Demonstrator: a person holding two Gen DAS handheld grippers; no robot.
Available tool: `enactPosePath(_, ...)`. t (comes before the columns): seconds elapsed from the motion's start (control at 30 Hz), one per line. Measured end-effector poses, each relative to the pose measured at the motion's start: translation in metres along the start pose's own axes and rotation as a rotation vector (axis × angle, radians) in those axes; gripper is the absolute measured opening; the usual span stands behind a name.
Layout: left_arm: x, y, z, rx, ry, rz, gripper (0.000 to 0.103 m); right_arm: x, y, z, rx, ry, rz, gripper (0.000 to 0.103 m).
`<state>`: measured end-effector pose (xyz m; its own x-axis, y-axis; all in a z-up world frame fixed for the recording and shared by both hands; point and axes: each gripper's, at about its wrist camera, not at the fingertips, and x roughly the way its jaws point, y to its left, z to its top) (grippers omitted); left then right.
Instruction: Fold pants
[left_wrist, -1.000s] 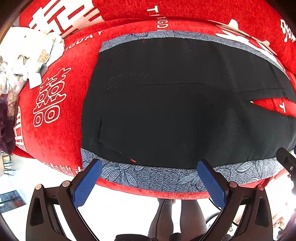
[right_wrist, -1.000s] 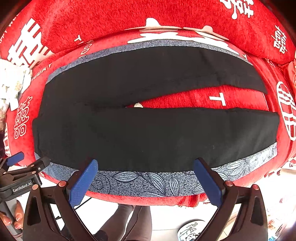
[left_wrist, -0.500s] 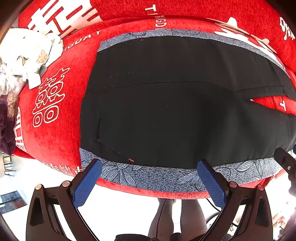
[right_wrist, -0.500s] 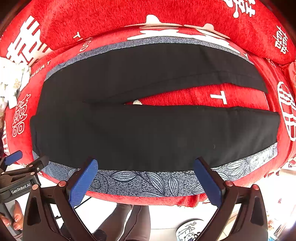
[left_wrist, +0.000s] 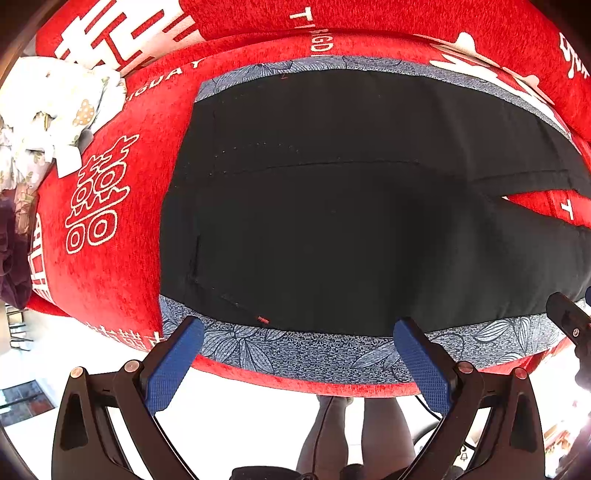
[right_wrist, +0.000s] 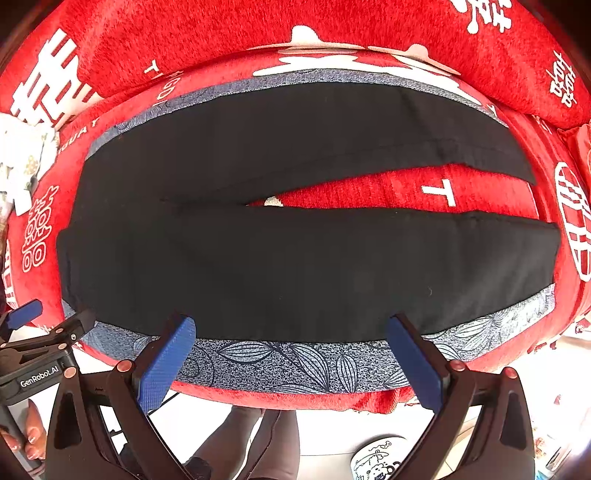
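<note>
Pants (right_wrist: 295, 258) lie spread flat on a grey leaf-print mat (right_wrist: 295, 363), itself on a red sofa cover (left_wrist: 103, 266) with white characters. At far left sits a crumpled floral cloth (left_wrist: 48, 114). Waistband end is to the left, just short of the mat's left edge; the two legs run right, parted by a wedge of red cover.

Left gripper (left_wrist: 297, 336): blue pads wide apart, nothing between them, held above the mat's near edge below the waistband corner. Right gripper (right_wrist: 291, 334): likewise spread and empty, held over the near leg's lower edge.

Against the frames a second ago, both views sit slightly closer to the pants, with the fabric filling a bit more of each view; the garment's lay is unchanged.

Hard to make out: black fabric hides most seams, only a pocket line and stitch dots showing near the waistband. Leg hems are cut off in the left view. Whether the pads touch the mat cannot be told.
</note>
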<state>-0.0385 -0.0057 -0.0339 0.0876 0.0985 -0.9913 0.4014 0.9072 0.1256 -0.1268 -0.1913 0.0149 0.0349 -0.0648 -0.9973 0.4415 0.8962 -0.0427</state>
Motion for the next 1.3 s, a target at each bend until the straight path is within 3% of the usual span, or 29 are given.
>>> enactPosePath(0.9, 0.015, 0.016, -0.017, -0.032, 0.004, 0.006, 0.103, 0.010, 0.008, -0.005, -0.005, 0.013, -0.004, 0.103)
enactPosePath(1.3, 0.017, 0.026, -0.024, -0.044, -0.009, -0.034, 0.103, 0.008, 0.012, -0.013, -0.008, 0.006, -0.010, 0.103)
